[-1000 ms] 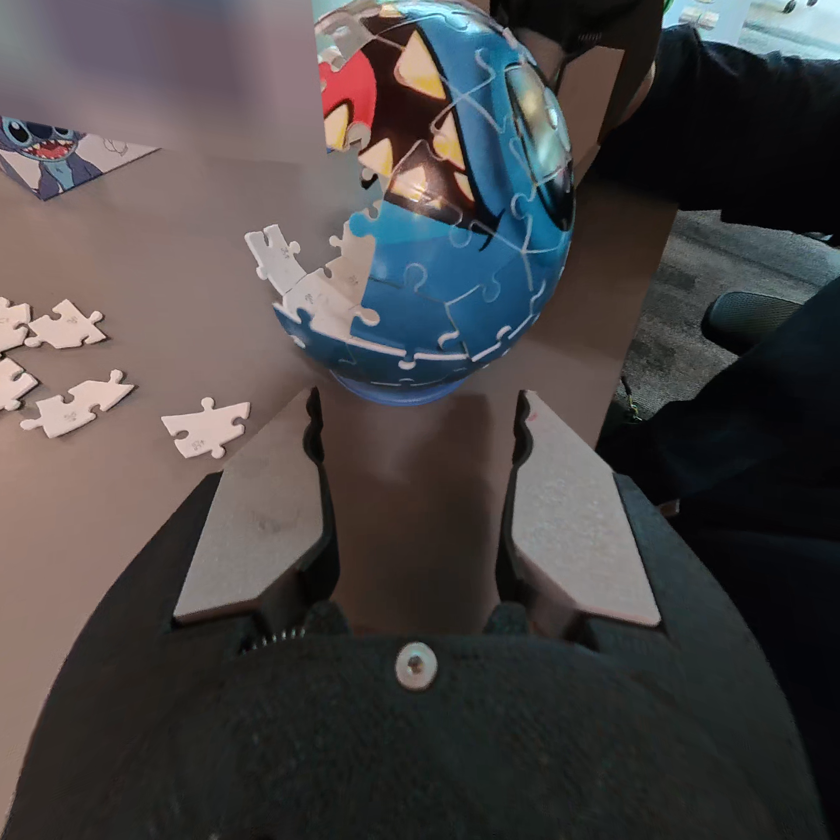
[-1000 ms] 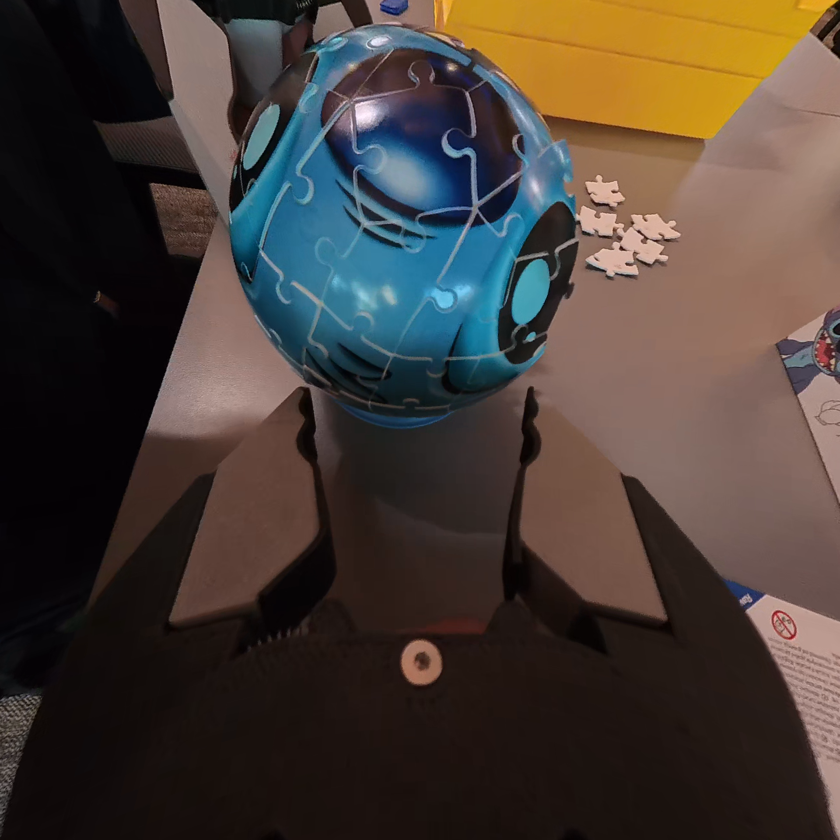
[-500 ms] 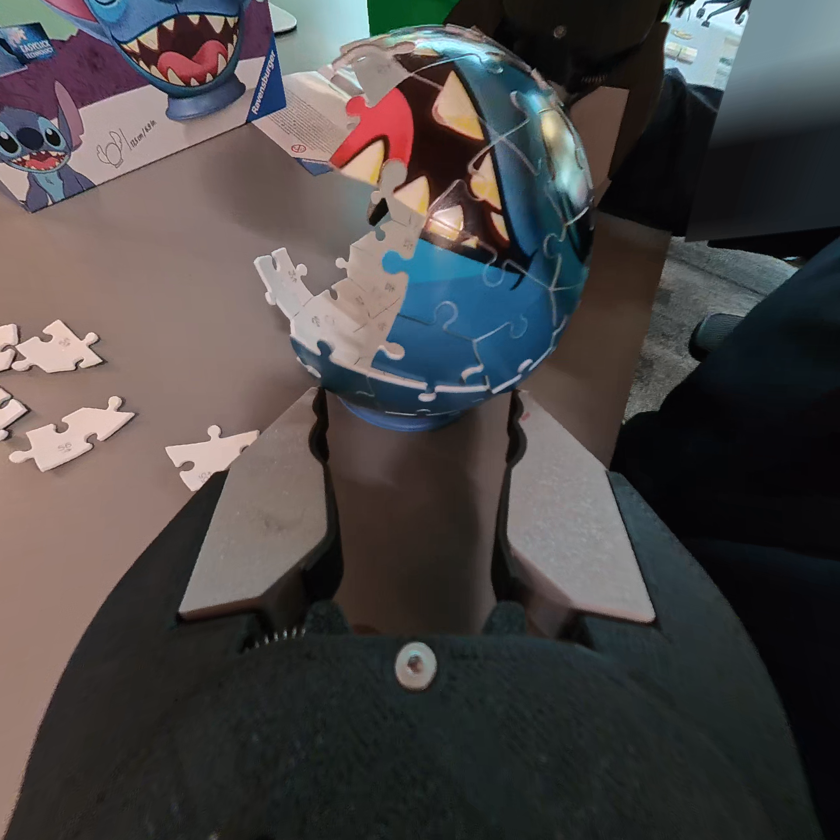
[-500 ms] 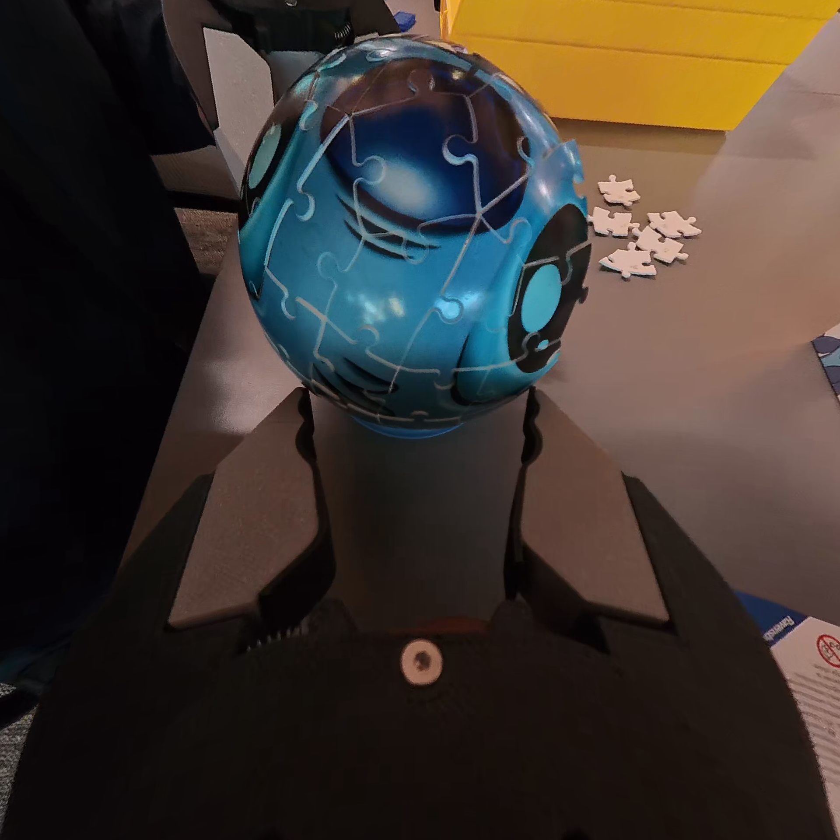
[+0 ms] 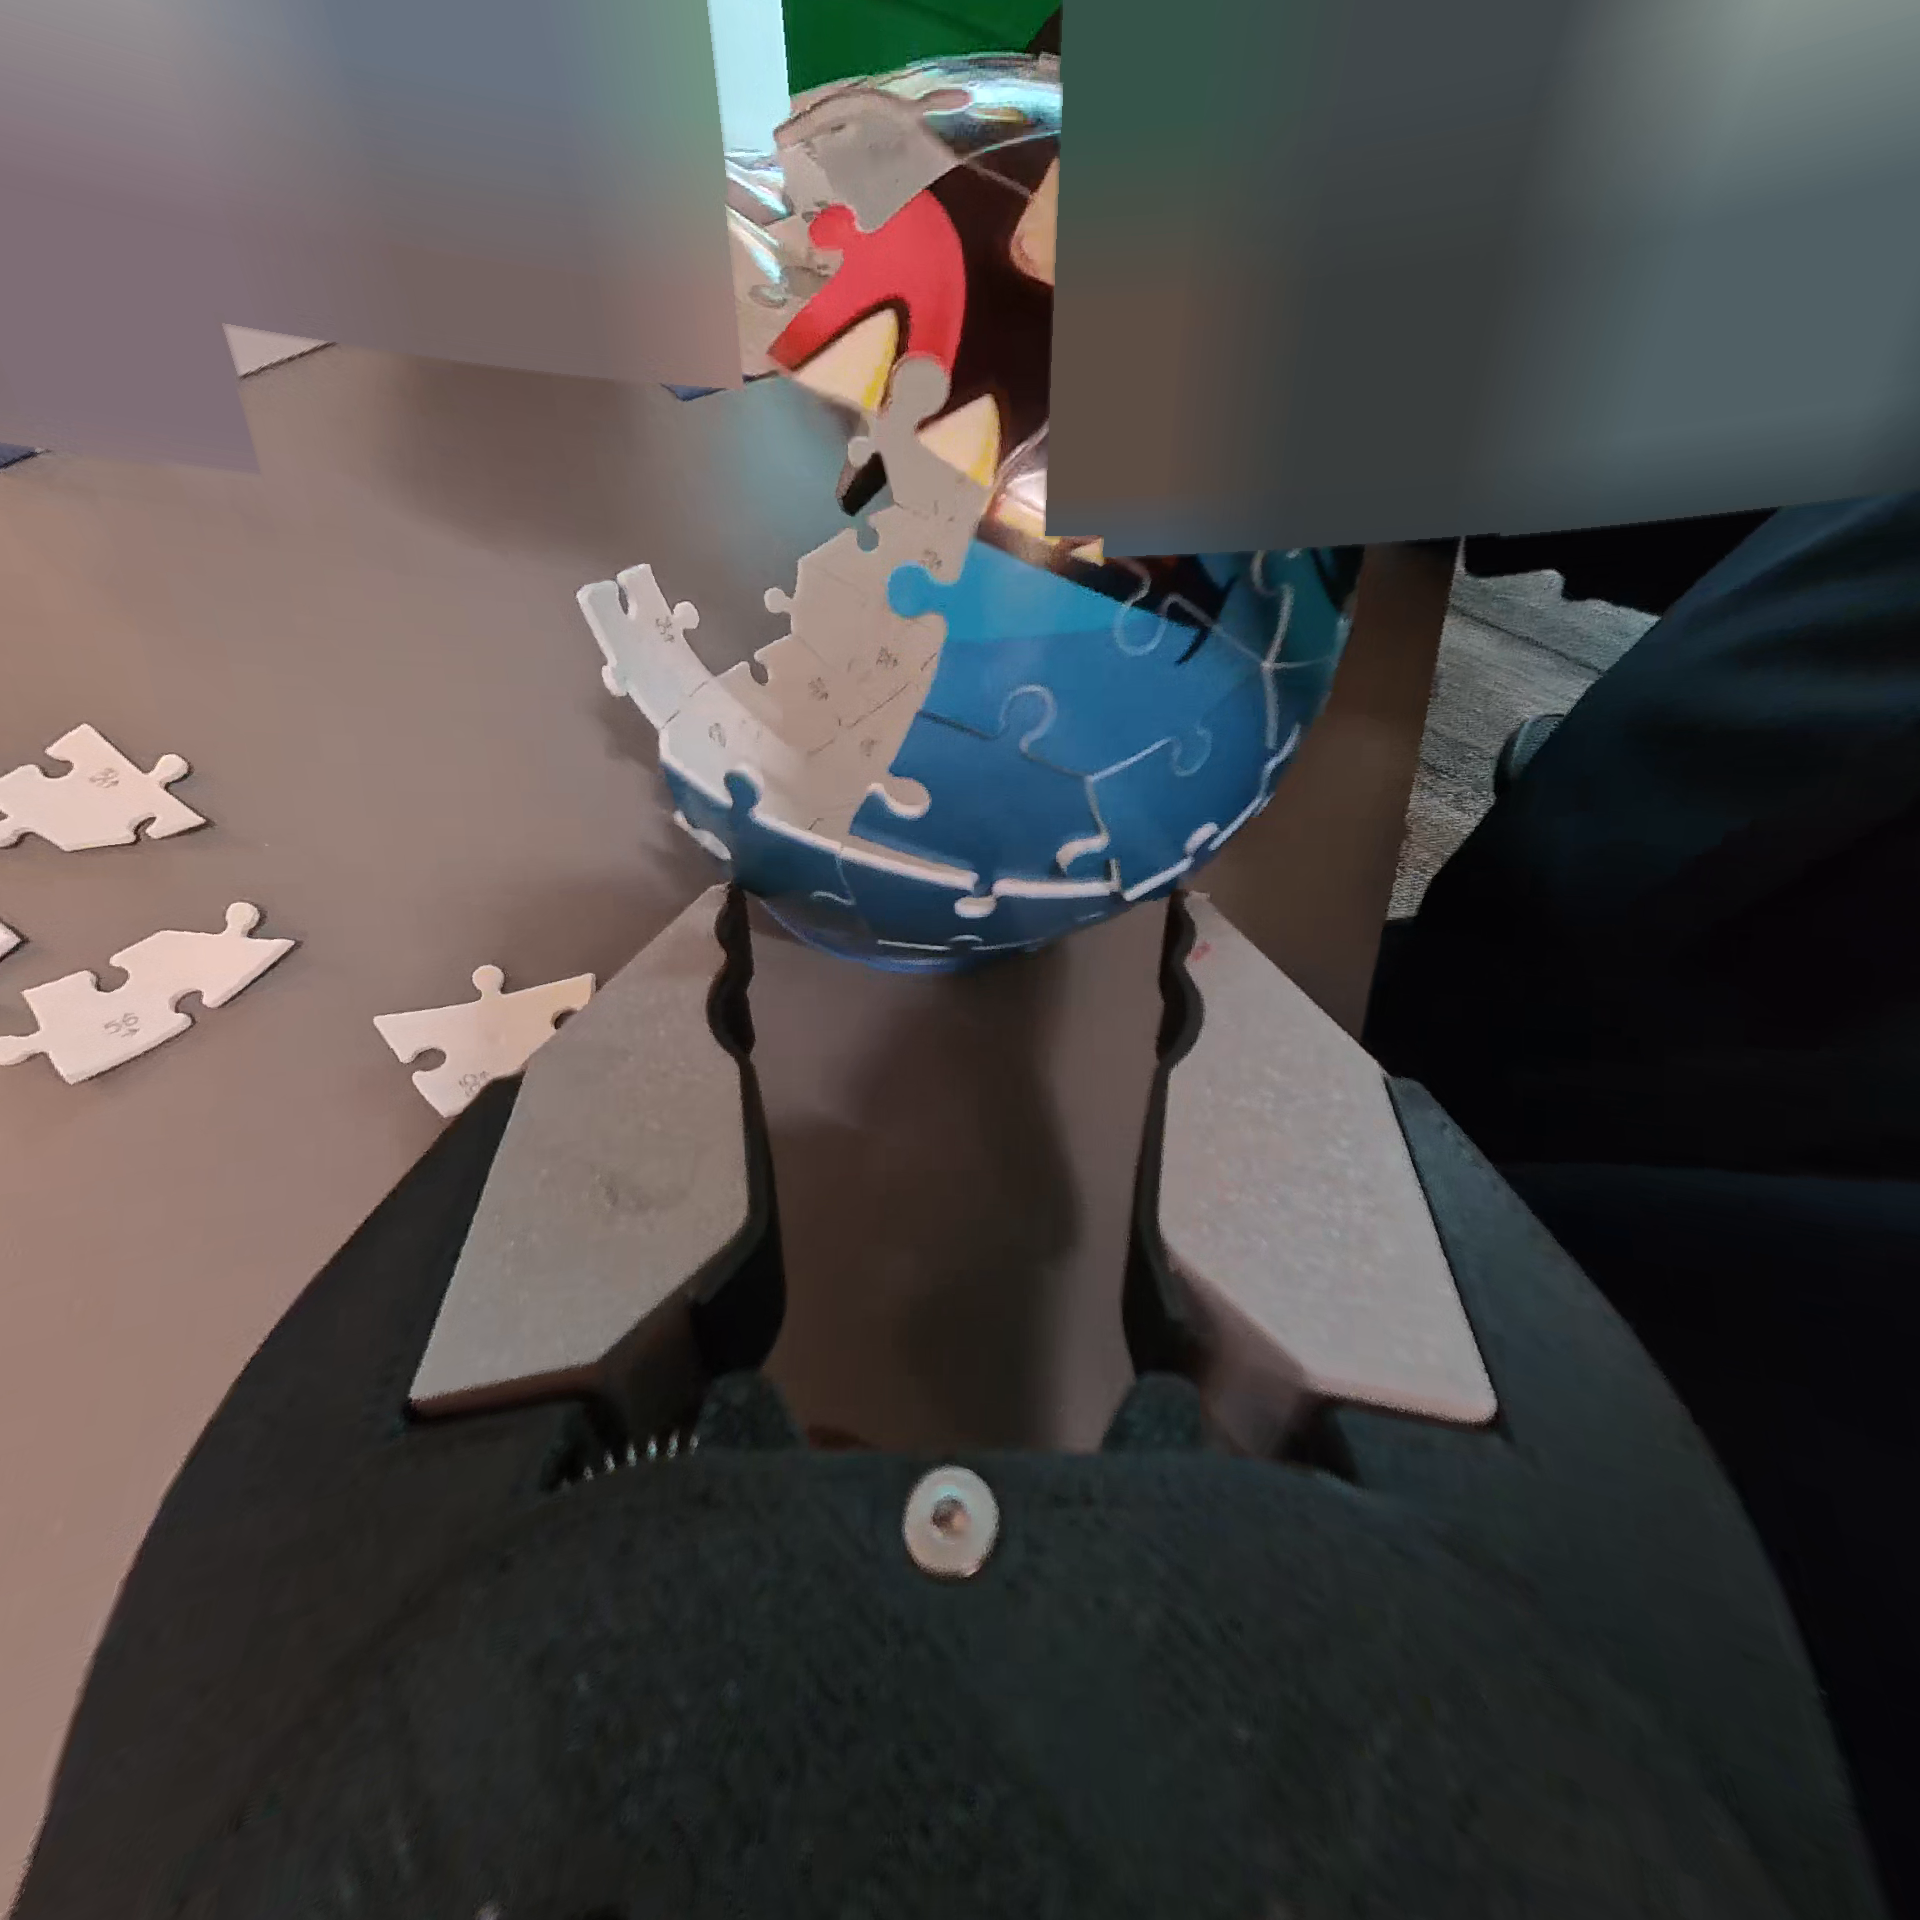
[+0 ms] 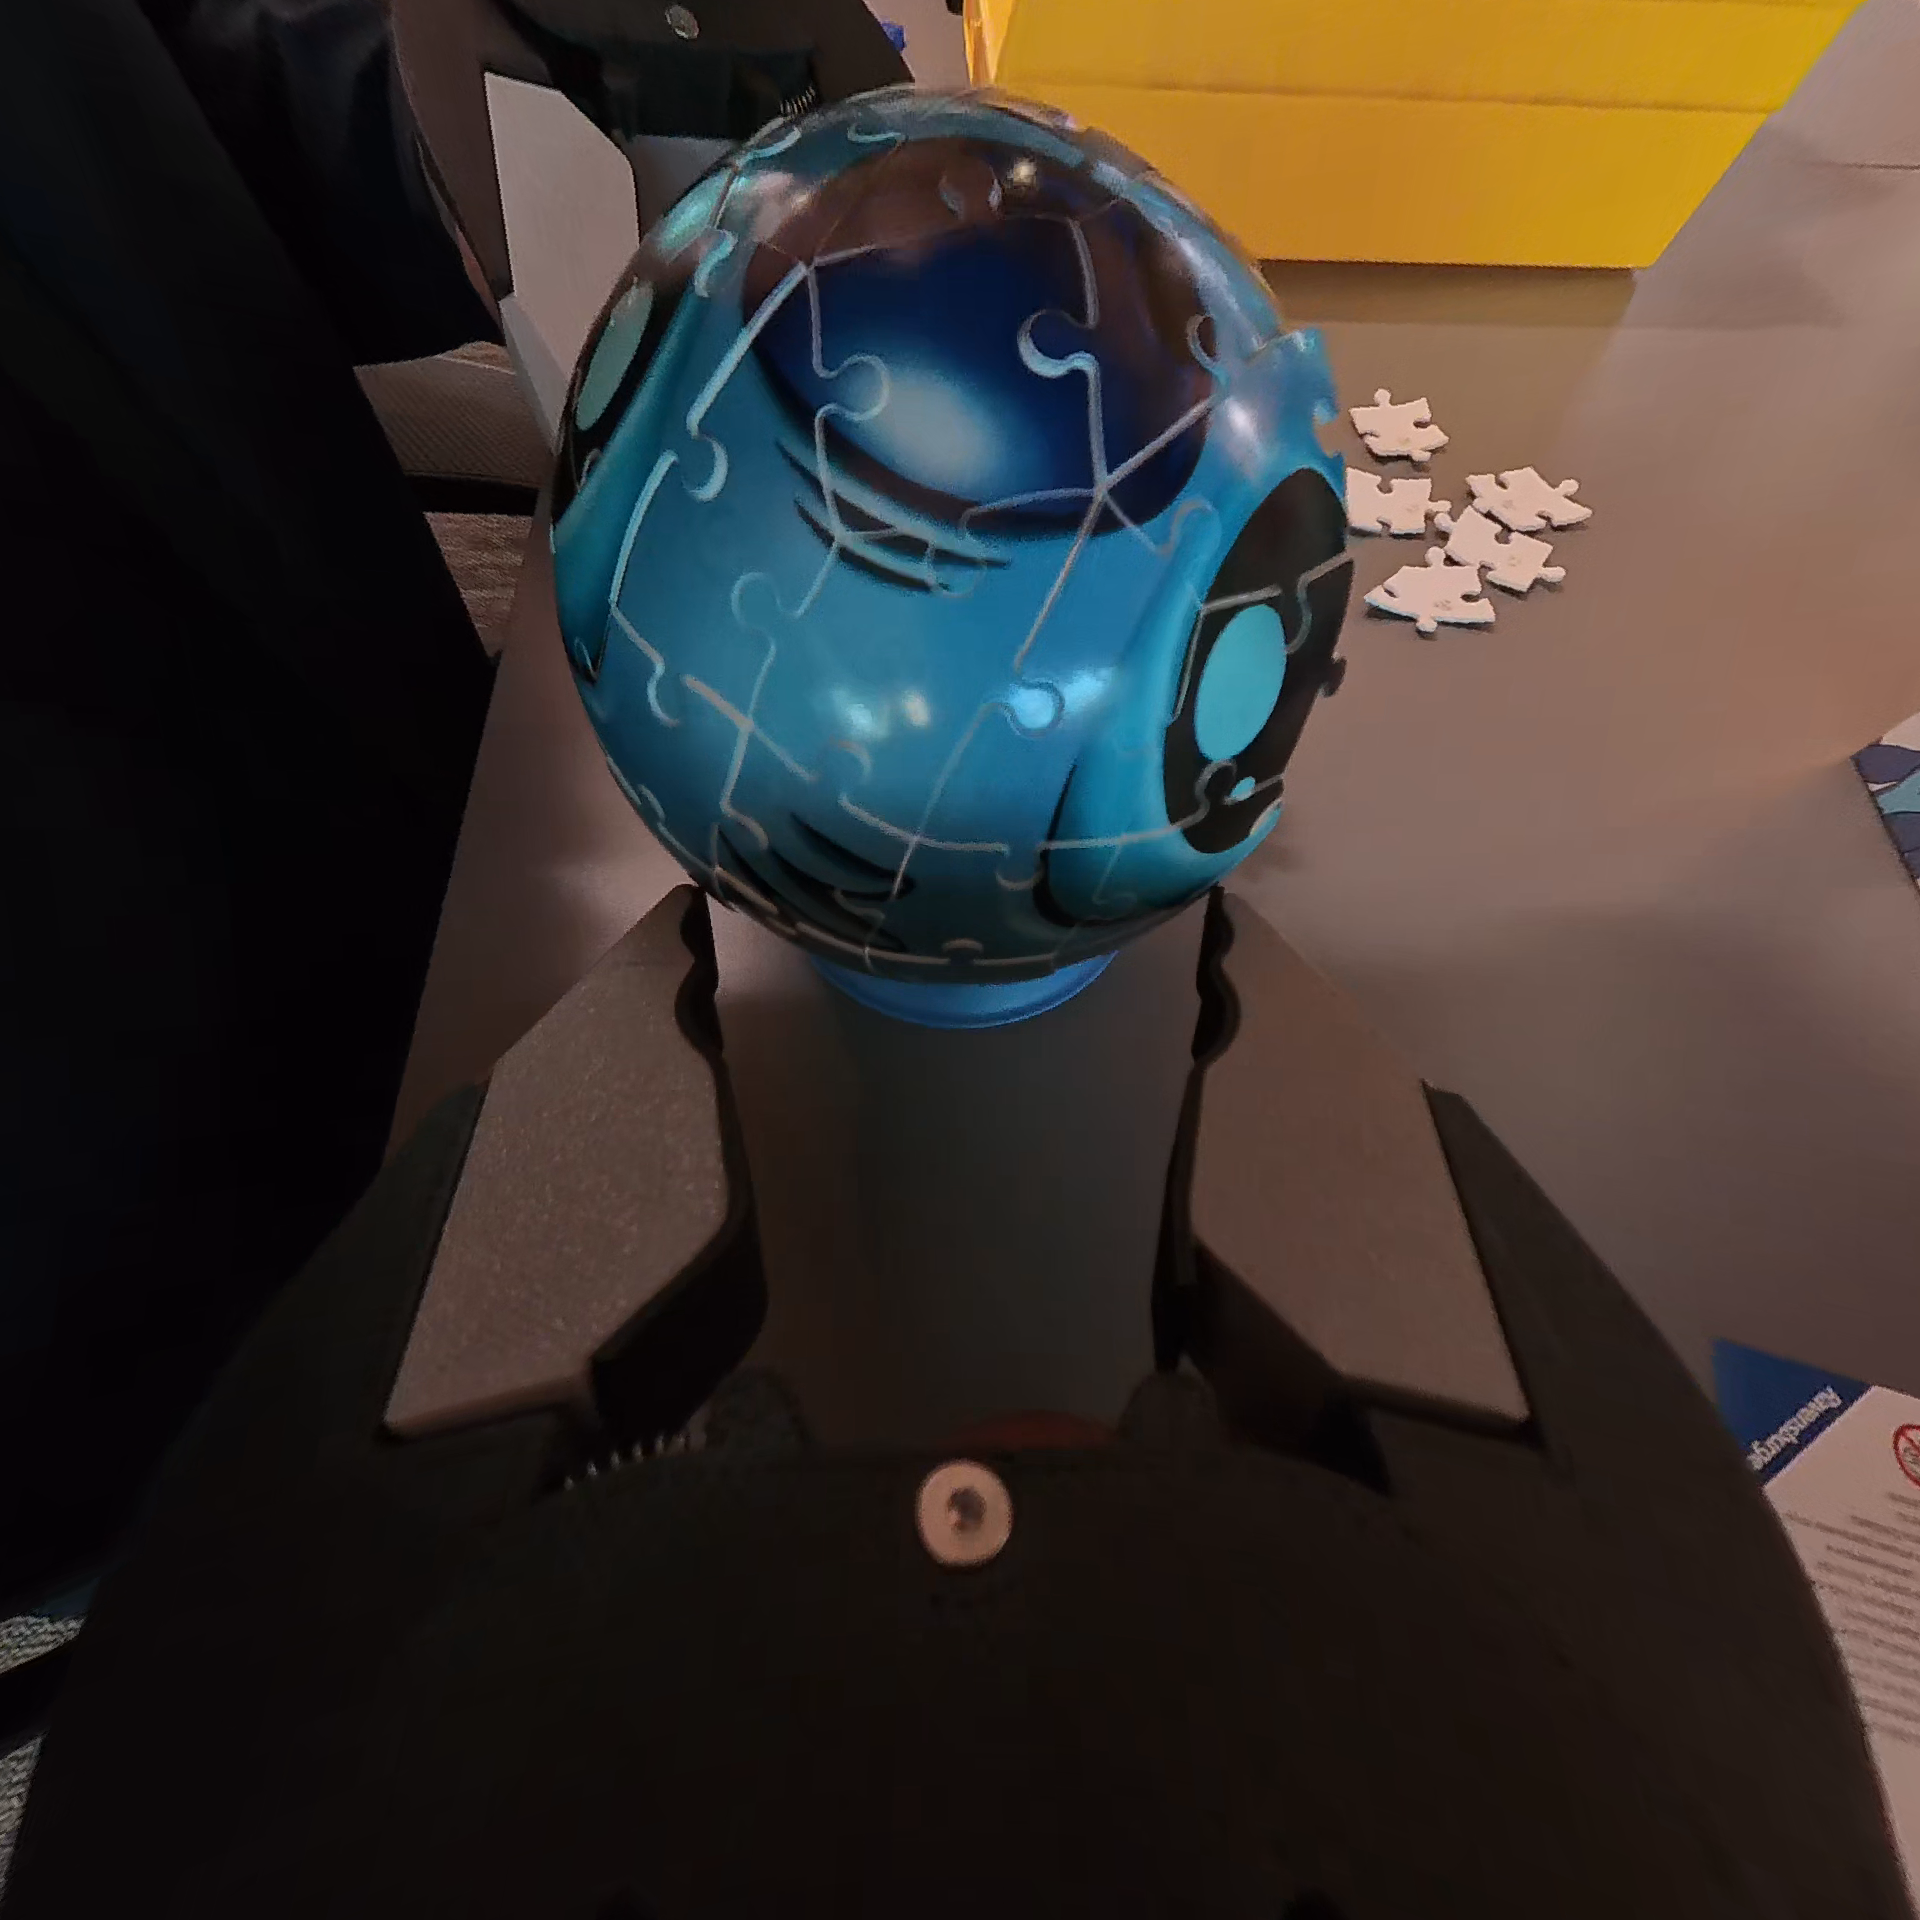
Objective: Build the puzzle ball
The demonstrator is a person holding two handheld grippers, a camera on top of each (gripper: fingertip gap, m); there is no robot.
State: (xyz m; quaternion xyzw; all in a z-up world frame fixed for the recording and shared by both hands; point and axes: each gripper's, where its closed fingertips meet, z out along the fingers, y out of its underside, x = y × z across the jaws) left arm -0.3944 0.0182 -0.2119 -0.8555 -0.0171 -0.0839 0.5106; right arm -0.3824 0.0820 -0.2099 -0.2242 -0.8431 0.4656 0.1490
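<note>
A blue puzzle ball [image 5: 1049,748] stands on a round blue base [image 6: 961,992] on the grey table. In the left wrist view its side has an open gap with white piece backs showing inside. In the right wrist view the ball [image 6: 935,582] shows a closed blue face. My left gripper [image 5: 956,914] is open and empty, with its fingertips just below the ball's underside. My right gripper [image 6: 951,914] is open and empty, on the opposite side, tips at the ball's lower edge. Loose white puzzle pieces [image 5: 478,1034] lie left of the left gripper.
More loose white pieces [image 6: 1465,520] lie beyond the ball in the right wrist view. A yellow box [image 6: 1382,135] stands at the back. A printed leaflet [image 6: 1860,1538] lies at the right. The table edge [image 5: 1403,727] and a person in dark clothes are close by.
Both grippers have moved closer to the ball, from opposite sides. Their fingertips now sit at its lower edge. Both stay open.
</note>
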